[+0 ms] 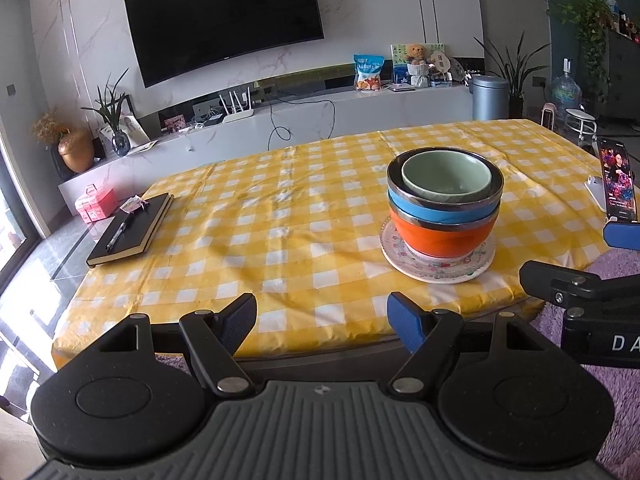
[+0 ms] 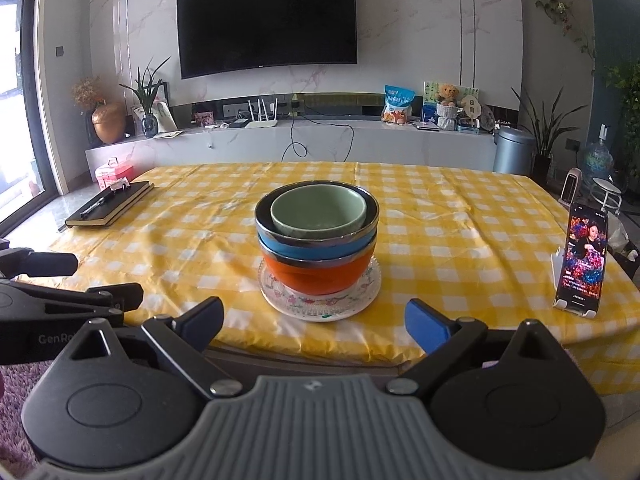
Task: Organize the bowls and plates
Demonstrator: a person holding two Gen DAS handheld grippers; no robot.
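Bowl stack (image 2: pixel 317 236) sat nested on the plate (image 2: pixel 320 304) near the tabletop's (image 2: pixel 440 208) front edge. Right hand-held gripper (image 2: pixel 314 320) faced it dead ahead, wide, empty; left hand-held gripper (image 1: pixel 322 316) wide, stack off to its right.

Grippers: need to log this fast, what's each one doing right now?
Left gripper: open, holding nothing.
Right gripper: open, holding nothing.

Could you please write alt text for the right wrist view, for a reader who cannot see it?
A green bowl sits nested in a blue bowl and an orange bowl, stacked on a floral plate on a yellow checked tablecloth. The open right gripper is empty in front of them; a black notebook lies left, a phone stands right.
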